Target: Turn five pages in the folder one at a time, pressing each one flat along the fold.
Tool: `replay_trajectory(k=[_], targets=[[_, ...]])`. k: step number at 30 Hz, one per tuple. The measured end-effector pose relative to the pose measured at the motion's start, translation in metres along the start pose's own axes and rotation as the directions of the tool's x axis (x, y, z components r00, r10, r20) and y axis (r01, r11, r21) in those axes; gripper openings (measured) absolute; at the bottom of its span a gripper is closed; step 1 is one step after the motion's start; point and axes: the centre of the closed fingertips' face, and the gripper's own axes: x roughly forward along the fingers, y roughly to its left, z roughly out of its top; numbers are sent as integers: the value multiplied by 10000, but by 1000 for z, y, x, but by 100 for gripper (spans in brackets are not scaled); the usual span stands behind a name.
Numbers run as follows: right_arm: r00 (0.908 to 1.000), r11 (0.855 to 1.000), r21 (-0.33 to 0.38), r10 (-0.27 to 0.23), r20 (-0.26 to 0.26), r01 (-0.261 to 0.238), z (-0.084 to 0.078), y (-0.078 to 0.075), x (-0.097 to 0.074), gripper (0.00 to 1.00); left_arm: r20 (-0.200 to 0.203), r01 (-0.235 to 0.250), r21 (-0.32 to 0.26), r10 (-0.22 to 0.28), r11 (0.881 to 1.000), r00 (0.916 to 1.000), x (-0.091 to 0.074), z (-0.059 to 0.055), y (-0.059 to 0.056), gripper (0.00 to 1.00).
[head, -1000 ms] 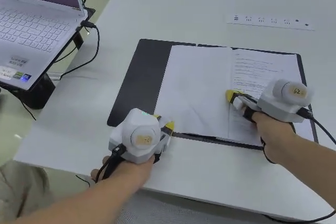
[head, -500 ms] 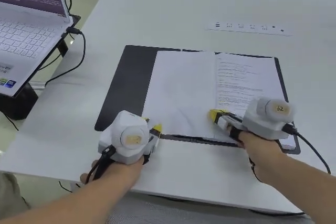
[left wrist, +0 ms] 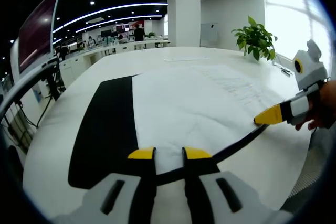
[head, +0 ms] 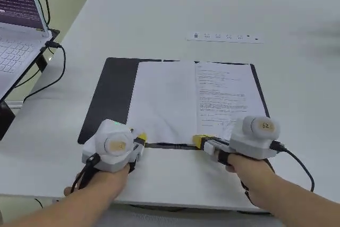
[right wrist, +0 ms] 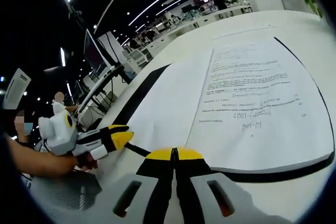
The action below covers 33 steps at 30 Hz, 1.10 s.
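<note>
Left gripper (left wrist: 169,153): jaws a narrow gap apart with nothing clamped, yellow tips at the near left corner of the blank page (head: 162,99). Right gripper (right wrist: 175,153): jaws closed tip against tip with nothing between them, set at the near end of the fold, over the black lower edge of the folder (head: 109,97). Each gripper is held in one of the person's hands, and the two are apart along the folder's near edge.

The folder lies open and flat on the white table (head: 159,9), close to its front edge. The blank page lies left of the fold and the printed page (head: 226,97) lies right of it. A strip of black inner cover is exposed left of the blank page.

Beyond the folder, well apart from it, lies a white power strip (head: 226,37). At far left stands a laptop (head: 11,35), with a black cable (head: 57,70) trailing across the table's edge. The left gripper view shows a potted plant (left wrist: 255,38) in the background.
</note>
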Motion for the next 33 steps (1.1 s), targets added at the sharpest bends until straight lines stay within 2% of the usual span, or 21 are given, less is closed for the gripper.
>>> replay_trajectory(k=[2, 5, 7, 9, 13, 14, 16, 18, 19, 20, 21, 22, 23, 25, 26, 28, 29, 30, 31, 32, 33], targets=[[9995, 9999, 149, -65, -298, 69, -6, 4, -5, 0, -51, -8, -13, 8, 10000, 10000, 0, 0, 0, 18], [9936, 9991, 430, 85, -1125, -37, -23, 12, -11, 0, -205, -18, -17, 17, 10000, 9998, -2, 0, 0, 18], [9918, 9976, 656, 307, -1241, -227, -29, 20, -15, 0, -334, -13, -20, 13, 10000, 9994, -2, 0, 1, 18], [9934, 9946, 987, 420, -1068, -314, -27, 28, -24, 0, -514, -12, -61, 9, 10000, 9987, -1, 1, 2, 18], [9968, 9830, 1736, 679, -422, -596, -12, 45, -44, 0, -983, 21, -512, -71, 9987, 9951, -2, 1, 4, 18], [9981, 9784, 1987, 610, -112, -576, -5, 46, -51, 0, -1087, 154, -1145, -279, 9933, 9937, -2, 2, 3, 18], [9979, 9703, 2366, 401, 513, -511, 9, 43, -65, 0, -1252, 532, -1970, -790, 9790, 9890, -3, 4, 1, 20], [9961, 9685, 2468, 116, 877, -330, 19, 38, -82, 0, -1804, 643, -2108, -1035, 9754, 9781, -7, 2, 1, 21], [9963, 9713, 2362, 95, 852, -295, 22, 36, -88, 0, -1901, 666, -2353, -1131, 9696, 9752, -11, 5, -1, 22], [9955, 9746, 2234, -46, 948, -168, 26, 32, -95, 0, -1594, 846, -2368, -1246, 9679, 9793, -14, 12, -3, 23], [9940, 9742, 2254, -338, 1044, 95, 33, 25, -106, 0, -897, 1167, -2516, -1432, 9608, 9856, -21, 27, -7, 24], [9916, 9726, 2313, -509, 1188, 222, 37, 20, -114, 0, -582, 1238, -2652, -1440, 9562, 9879, -27, 36, -9, 24], [9815, 9704, 2390, -789, 1744, 356, 49, 12, -125, 0, -404, 1329, -2711, -1492, 9533, 9880, -33, 42, -11, 25], [9620, 9638, 2584, -1303, 2402, 660, 63, -1, -145, 0, -230, 1422, -3005, -1562, 9431, 9875, -50, 54, -14, 29], [9552, 9632, 2549, -1519, 2539, 855, 66, -8, -152, 0, -230, 1486, -2957, -1626, 9436, 9864, -60, 59, -17, 31], [9407, 9673, 2210, -1856, 2839, 1241, 73, -18, -168, 0, 260, 1534, -2777, -1522, 9483, 9880, -74, 74, -17, 33], [9382, 9679, 2113, -1948, 2862, 1365, 74, -20, -173, 1, 336, 1592, -2830, -1561, 9458, 9872, -79, 78, -19, 34], [9397, 9680, 2071, -1974, 2792, 1418, 74, -22, -178, 4, 330, 1632, -2897, -1605, 9431, 9865, -85, 81, -20, 35], [9371, 9679, 1991, -2063, 2817, 1533, 75, -23, -182, 8, 411, 1604, -3070, -1553, 9381, 9870, -91, 86, -20, 37], [9299, 9714, 1615, -2160, 2975, 1740, 78, -26, -190, 12, 524, 1563, -3153, -1473, 9360, 9877, -95, 89, -20, 40], [9296, 9722, 1479, -2189, 2965, 1817, 79, -27, -193, 15, 672, 1597, -3111, -1460, 9368, 9870, -101, 93, -21, 42]])
